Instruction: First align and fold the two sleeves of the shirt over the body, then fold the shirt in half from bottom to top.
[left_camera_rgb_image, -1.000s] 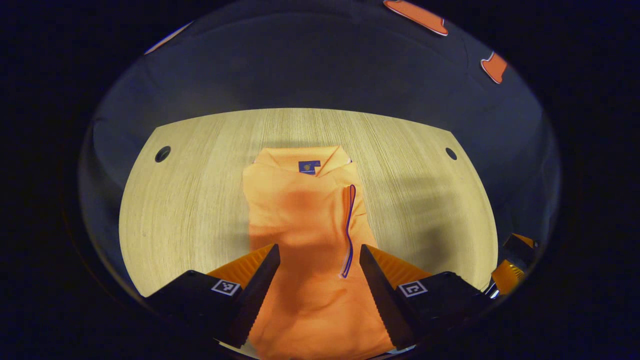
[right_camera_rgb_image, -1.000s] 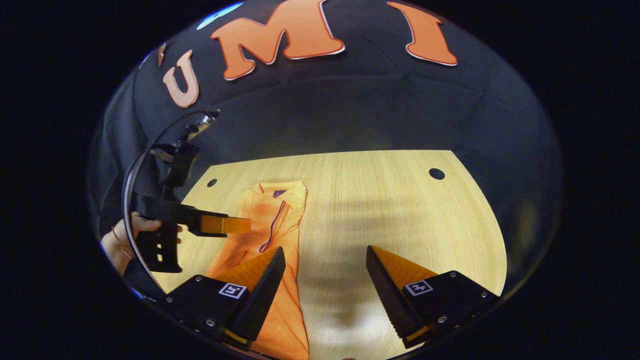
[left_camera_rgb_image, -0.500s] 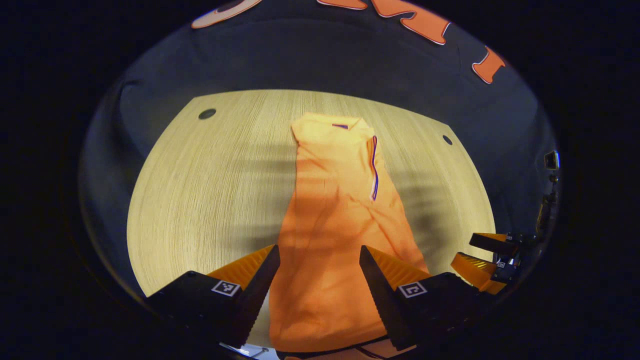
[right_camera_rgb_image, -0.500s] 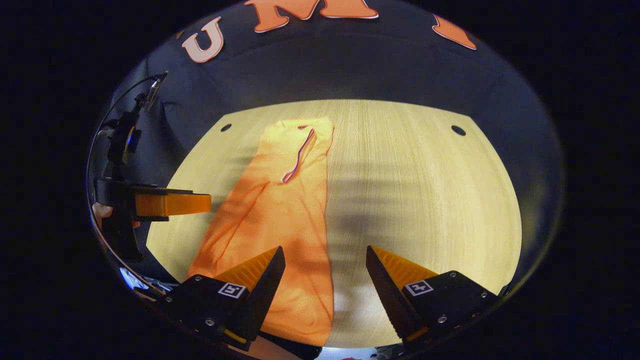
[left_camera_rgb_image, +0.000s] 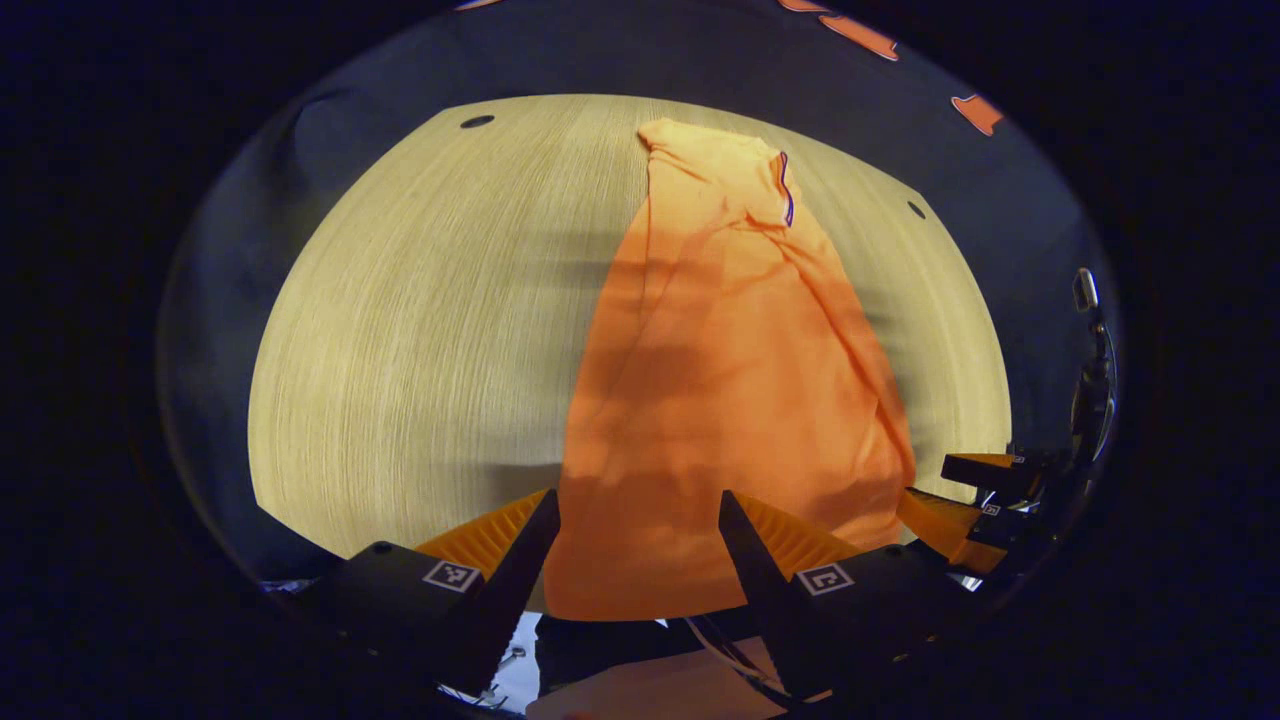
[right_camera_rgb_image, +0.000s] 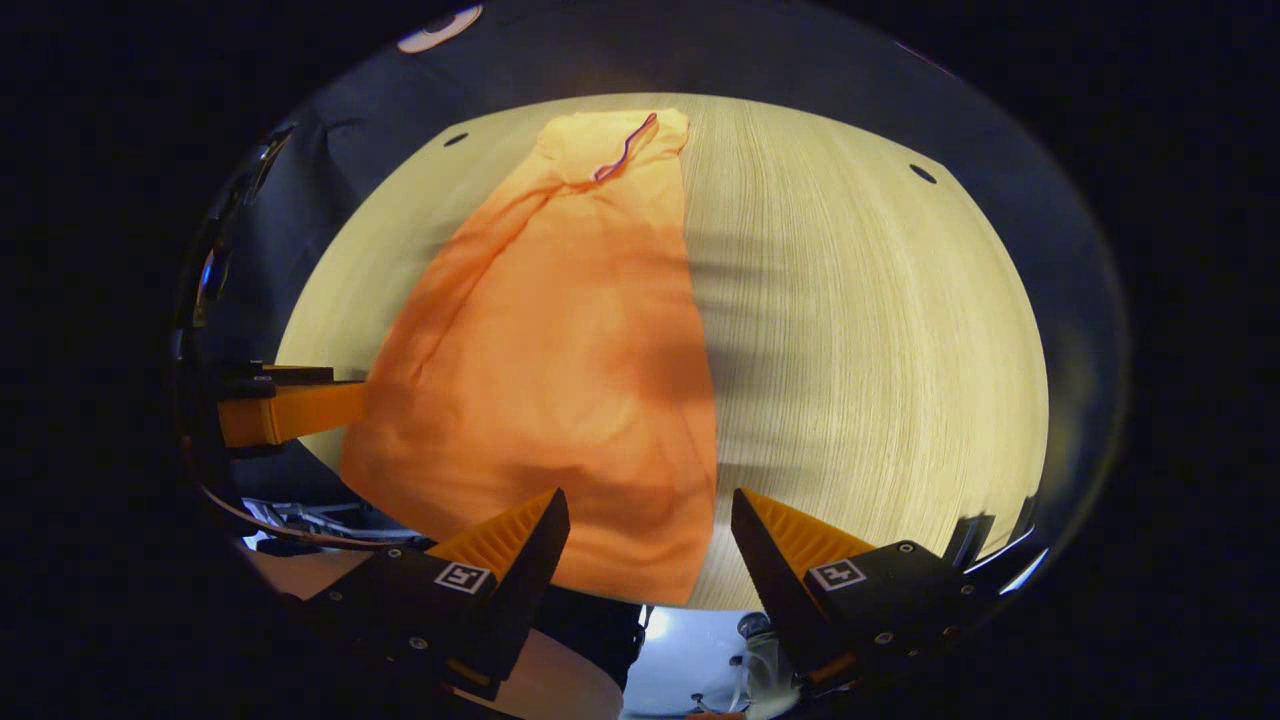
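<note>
Hovering at shirt (left_camera_rgb_image: 720, 400) hem | left hand-held gripper (left_camera_rgb_image: 640, 520) agape | right hand-held gripper (right_camera_rgb_image: 650, 520) agape

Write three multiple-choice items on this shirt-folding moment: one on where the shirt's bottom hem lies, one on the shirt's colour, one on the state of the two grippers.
1. Where does the shirt's bottom hem lie?
A. at the table's near edge
B. by the far wall
C. off the table, on the floor

2. What colour is the shirt?
A. blue
B. orange
C. white

3. How do the grippers stand?
A. both shut on the hem
B. one holds the collar
C. both open, holding nothing

Key: 1 A, the shirt ends at the table edge nearest the cameras. 2 B, orange cloth. 3 C, left gripper and right gripper show spread fingers.
</note>
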